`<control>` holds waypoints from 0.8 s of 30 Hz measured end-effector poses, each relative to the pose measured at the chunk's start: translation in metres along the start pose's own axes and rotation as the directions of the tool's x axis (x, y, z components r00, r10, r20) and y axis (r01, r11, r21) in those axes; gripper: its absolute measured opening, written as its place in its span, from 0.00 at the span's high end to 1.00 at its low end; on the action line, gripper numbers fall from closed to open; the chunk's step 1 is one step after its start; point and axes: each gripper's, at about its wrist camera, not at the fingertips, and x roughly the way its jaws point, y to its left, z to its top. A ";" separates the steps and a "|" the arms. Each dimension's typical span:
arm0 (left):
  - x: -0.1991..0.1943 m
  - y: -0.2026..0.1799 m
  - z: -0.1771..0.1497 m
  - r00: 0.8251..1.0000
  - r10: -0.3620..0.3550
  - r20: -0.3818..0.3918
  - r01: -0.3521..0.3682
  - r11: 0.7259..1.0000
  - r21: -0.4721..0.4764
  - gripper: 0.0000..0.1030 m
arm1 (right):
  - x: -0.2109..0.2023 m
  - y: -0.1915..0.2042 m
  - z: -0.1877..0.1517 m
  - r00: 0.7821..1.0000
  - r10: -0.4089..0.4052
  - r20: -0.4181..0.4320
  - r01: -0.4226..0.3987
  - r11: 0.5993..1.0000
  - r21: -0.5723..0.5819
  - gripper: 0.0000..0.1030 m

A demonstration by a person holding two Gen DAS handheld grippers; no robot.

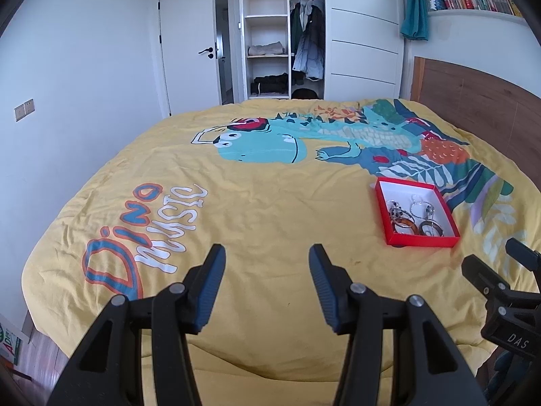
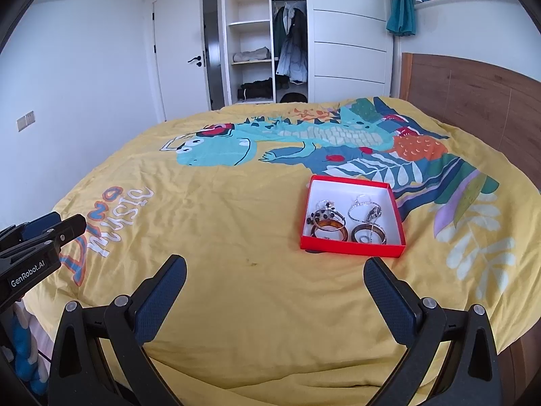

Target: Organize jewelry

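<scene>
A shallow red box [image 2: 351,247] with a white inside lies on the yellow bedspread [image 2: 236,237]. In it are an amber bangle [image 2: 329,229], a dark bangle [image 2: 368,235], a beaded bracelet [image 2: 321,215] and silver chains [image 2: 363,208]. My right gripper [image 2: 275,269] hovers just in front of the box, open and empty. In the left wrist view the same box [image 1: 417,211] sits off to the right, and my left gripper [image 1: 267,257] stands open over bare bedspread with nothing between its fingers.
The bed's wooden headboard [image 2: 473,101] runs along the right. Behind the bed are an open wardrobe [image 2: 267,34] with clothes and a white door [image 2: 179,50]. The other gripper shows at each view's edge, the left gripper's body [image 2: 30,253] and the right one's [image 1: 500,291].
</scene>
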 end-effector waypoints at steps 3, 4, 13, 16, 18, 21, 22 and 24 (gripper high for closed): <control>0.001 0.001 -0.002 1.000 -0.007 -0.003 0.007 1.000 -0.004 0.52 | 0.001 0.000 -0.002 1.000 0.001 -0.004 -0.001 1.000 -0.003 0.00; 0.001 0.002 -0.003 1.000 -0.009 -0.004 0.009 1.000 -0.005 0.52 | 0.001 -0.001 -0.002 1.000 0.002 -0.007 -0.002 1.000 -0.003 0.00; 0.006 0.003 -0.003 1.000 -0.005 -0.006 0.005 1.000 -0.006 0.52 | 0.010 0.000 -0.005 1.000 -0.003 -0.022 0.003 1.000 -0.012 0.00; 0.008 0.003 -0.004 1.000 -0.009 -0.003 0.009 1.000 -0.004 0.52 | 0.014 0.001 -0.007 1.000 0.000 -0.029 -0.001 1.000 -0.013 0.00; 0.008 0.003 -0.004 1.000 -0.007 -0.005 0.007 1.000 -0.007 0.52 | 0.015 0.001 -0.008 0.999 0.002 -0.033 -0.003 1.000 -0.015 0.00; 0.011 0.004 -0.005 1.000 -0.014 -0.013 0.014 1.000 -0.014 0.52 | 0.016 0.002 -0.008 0.999 0.002 -0.034 -0.003 1.000 -0.021 0.00; 0.012 0.005 -0.005 1.000 -0.017 -0.014 0.017 1.000 -0.017 0.52 | 0.016 0.003 -0.008 0.999 0.002 -0.034 -0.003 1.000 -0.022 0.00; 0.014 0.006 -0.005 1.000 -0.021 -0.019 0.020 1.000 -0.018 0.52 | 0.017 0.003 -0.008 0.999 0.001 -0.033 -0.002 1.000 -0.024 0.00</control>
